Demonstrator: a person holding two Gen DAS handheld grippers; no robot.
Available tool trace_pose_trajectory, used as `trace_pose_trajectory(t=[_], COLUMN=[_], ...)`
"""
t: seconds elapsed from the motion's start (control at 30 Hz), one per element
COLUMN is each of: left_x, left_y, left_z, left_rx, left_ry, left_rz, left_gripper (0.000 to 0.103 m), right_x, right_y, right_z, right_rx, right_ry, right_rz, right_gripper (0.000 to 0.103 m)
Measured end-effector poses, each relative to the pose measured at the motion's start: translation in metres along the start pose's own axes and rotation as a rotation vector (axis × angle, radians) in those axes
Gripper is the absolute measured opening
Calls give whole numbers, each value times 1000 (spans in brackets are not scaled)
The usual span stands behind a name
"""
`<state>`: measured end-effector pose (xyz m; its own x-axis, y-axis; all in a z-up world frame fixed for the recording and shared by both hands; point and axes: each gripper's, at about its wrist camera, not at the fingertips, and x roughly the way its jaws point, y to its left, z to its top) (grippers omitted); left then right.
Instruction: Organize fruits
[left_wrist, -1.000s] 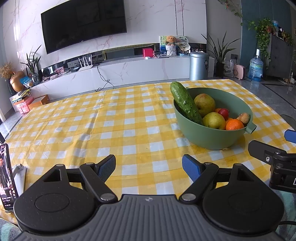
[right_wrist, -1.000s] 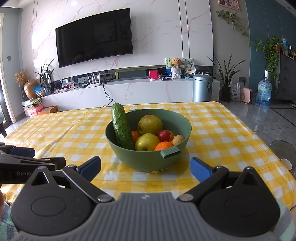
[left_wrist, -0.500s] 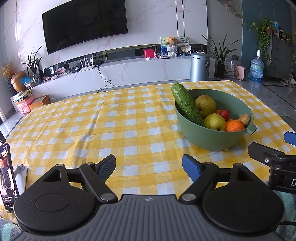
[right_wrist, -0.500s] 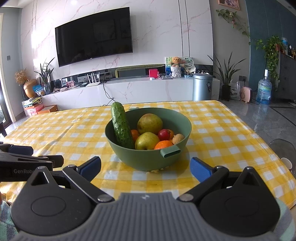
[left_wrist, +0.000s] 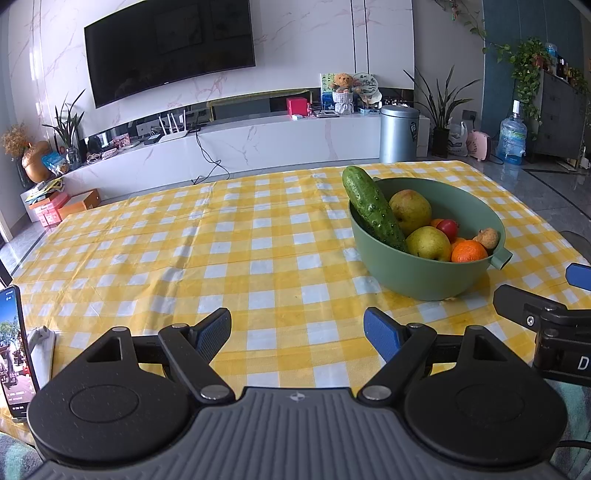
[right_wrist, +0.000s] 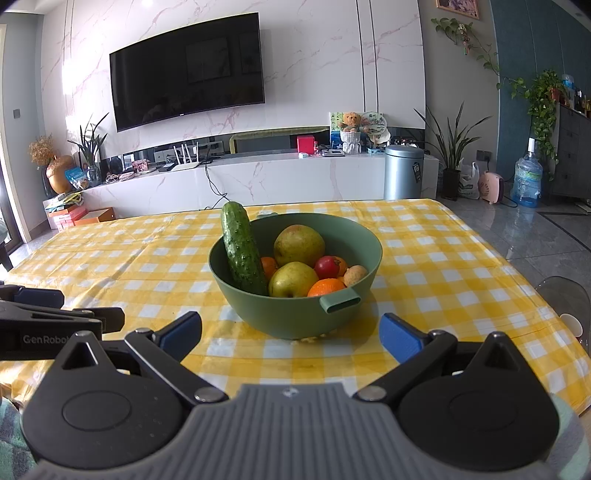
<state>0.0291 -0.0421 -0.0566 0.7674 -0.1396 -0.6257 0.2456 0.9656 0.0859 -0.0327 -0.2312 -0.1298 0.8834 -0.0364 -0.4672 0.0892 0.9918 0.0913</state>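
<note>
the green bowl (right_wrist: 295, 314) sits on the yellow checked tablecloth (left_wrist: 221, 258), at about 12 o'clock from the right gripper (right_wrist: 290, 334) and at about 2 o'clock from the left gripper (left_wrist: 297, 330). all the produce in view lies inside it: a cucumber (right_wrist: 242, 251) leaning against the rim at the bowl's 9 o'clock, its tip poking above the edge, two yellow-green pears (right_wrist: 293, 278), a small red fruit (right_wrist: 327, 266), an orange (right_wrist: 325, 288) at the near rim by the spout, and a small tan fruit (right_wrist: 355, 274) at the bowl's 3 o'clock. no fruit lies loose on the cloth in either view.

both grippers hover low over the near edge of the table, each with its blue pads spread wide and nothing between them.

this scene fits two stages: fruit piled in the bowl waiting to be sorted out onto the table, or fruit gathered into the bowl with the job finished. the pictures do not settle which. if sorting out is meant, the cucumber looks the easiest grasp, since it stands clear of the others; the round fruits sit packed close and would need a careful pinch from above.
</note>
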Motion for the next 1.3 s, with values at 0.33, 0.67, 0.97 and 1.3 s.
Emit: trace_pose_trajectory(t=[0.33, 0.67, 0.97, 1.3], left_x=[0, -2, -1, -4], left_y=[0, 0, 0, 1], left_z=[0, 1, 0, 2], left_rx=[0, -2, -1, -1], left_ry=[0, -2, -2, -5], left_rz=[1, -1, 0, 0], left_gripper=[95, 95, 95, 95], right_x=[0, 0, 0, 0], right_y=[0, 0, 0, 0], right_z=[0, 0, -1, -1], right_rx=[0, -1, -3, -5], right_ry=[1, 2, 4, 5], right_rz=[0, -1, -2, -3], right_gripper=[99, 99, 99, 99])
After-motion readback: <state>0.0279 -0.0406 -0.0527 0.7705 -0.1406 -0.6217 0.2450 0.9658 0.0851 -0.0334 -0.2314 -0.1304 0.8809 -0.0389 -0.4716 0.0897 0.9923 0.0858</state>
